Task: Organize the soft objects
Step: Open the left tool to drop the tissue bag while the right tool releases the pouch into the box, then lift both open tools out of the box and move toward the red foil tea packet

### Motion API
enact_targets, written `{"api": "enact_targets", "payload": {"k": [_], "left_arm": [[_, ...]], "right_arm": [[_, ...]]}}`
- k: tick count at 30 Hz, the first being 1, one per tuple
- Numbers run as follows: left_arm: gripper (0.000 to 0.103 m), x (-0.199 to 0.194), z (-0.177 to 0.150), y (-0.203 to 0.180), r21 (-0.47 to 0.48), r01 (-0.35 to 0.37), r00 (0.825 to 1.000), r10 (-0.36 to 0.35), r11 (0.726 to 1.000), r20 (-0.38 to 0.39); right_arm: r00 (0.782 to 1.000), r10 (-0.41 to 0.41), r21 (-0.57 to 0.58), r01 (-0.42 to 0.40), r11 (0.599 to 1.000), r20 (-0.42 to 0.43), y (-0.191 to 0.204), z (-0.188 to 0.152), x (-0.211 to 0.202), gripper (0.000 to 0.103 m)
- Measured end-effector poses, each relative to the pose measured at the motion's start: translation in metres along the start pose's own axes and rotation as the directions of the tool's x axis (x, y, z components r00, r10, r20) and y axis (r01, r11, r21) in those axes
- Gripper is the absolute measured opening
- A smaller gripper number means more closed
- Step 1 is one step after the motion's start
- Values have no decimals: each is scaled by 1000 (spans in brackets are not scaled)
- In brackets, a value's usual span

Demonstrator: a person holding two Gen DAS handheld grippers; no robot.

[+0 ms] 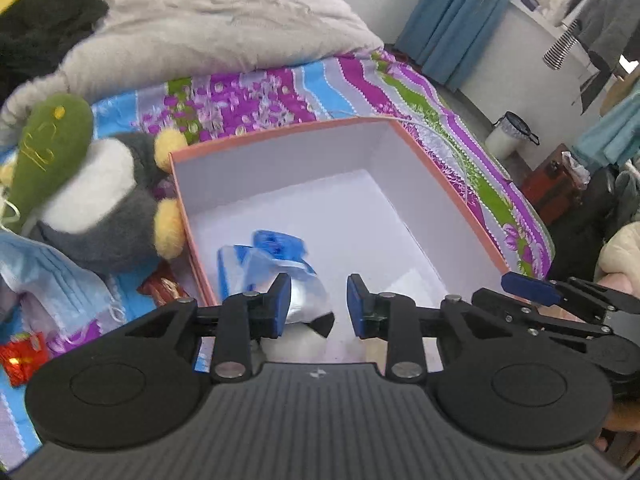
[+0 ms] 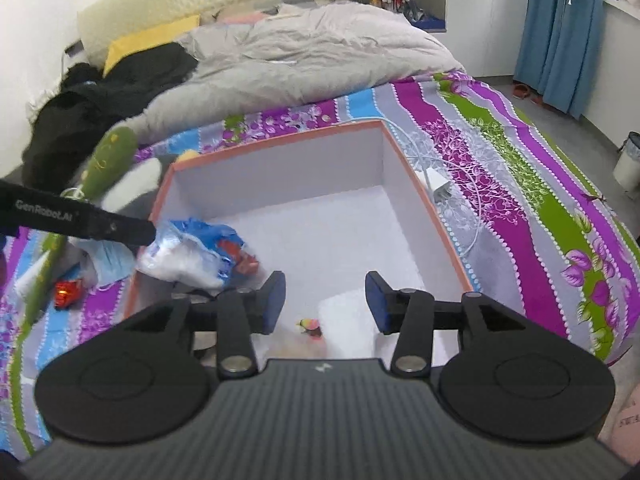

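We hold both grippers over the box (image 1: pixel 448 184) on the bed. The left gripper (image 1: pixel 318 306) has its jaws partly open beside the packet (image 1: pixel 272 264), which lies inside at the left wall. The right gripper (image 2: pixel 326 300) is open, empty. Next we fetch the plush (image 1: pixel 100 196), left of the box.

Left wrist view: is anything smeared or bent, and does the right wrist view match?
Left wrist view: plush toy smeared by motion, box rim bowed by the fisheye. Right wrist view: plastic bag blurred, bed cover stripes curve outward, daylight even.
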State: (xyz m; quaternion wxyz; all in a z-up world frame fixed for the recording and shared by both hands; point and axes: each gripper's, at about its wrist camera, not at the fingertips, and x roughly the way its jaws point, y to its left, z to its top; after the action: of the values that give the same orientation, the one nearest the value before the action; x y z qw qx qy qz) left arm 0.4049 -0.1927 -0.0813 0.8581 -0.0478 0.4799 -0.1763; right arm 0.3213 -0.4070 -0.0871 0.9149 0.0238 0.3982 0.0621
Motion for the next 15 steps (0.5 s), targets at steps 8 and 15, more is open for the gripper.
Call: {"api": "enact_targets", "payload": {"k": [8,15], "left_arm": [[35,-38,-24,-4,82,-18,995,10,996,103],[35,-71,-52,-5,103,13,984,-31,995,173]], "right_arm": [[992,47,28,-51,998,115,11,-28,-35,47],[978,71,-3,-72,997,199,34,-53,-66,47]]}}
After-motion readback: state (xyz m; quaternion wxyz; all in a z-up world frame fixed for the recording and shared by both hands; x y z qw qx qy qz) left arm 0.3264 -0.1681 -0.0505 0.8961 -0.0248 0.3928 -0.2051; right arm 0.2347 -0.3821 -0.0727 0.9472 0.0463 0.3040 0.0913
